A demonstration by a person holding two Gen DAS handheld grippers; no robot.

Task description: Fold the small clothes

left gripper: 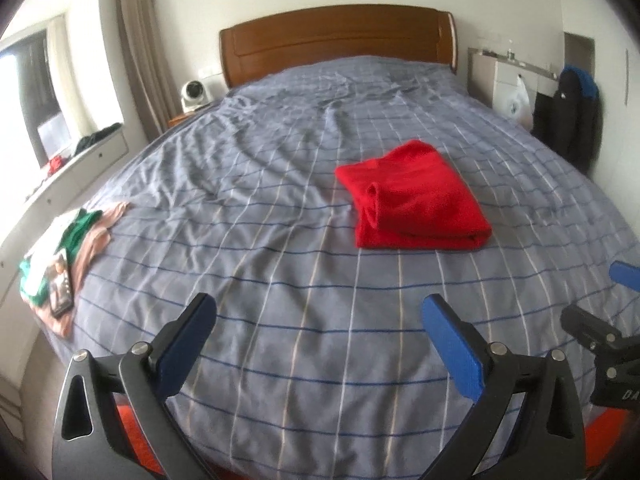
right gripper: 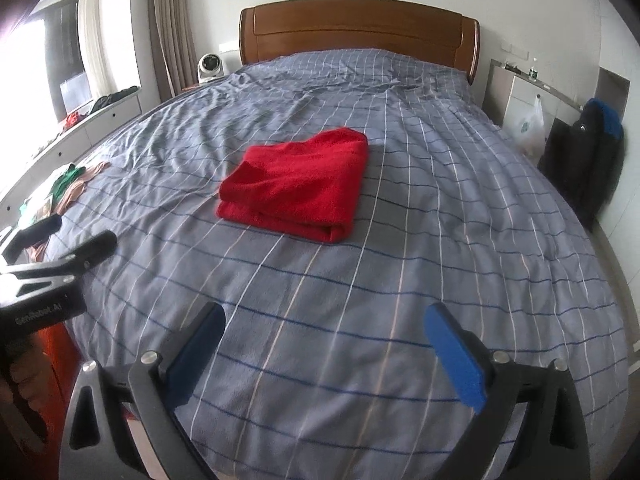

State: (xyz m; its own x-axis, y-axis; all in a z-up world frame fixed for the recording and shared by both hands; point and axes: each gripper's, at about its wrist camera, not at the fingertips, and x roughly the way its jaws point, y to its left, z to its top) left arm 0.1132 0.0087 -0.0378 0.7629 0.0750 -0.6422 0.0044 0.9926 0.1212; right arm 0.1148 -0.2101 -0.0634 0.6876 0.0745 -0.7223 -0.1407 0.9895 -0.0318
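Note:
A red garment lies folded into a thick rectangle on the blue checked bedspread, right of centre in the left wrist view and left of centre in the right wrist view. My left gripper is open and empty, above the near part of the bed, well short of the garment. My right gripper is open and empty too, also near the foot of the bed. Each gripper shows at the edge of the other's view: the right and the left.
A pile of green, white and pink clothes with a dark phone on it lies at the bed's left edge. A wooden headboard is at the far end. A dark jacket hangs at the right. A white fan stands by the curtain.

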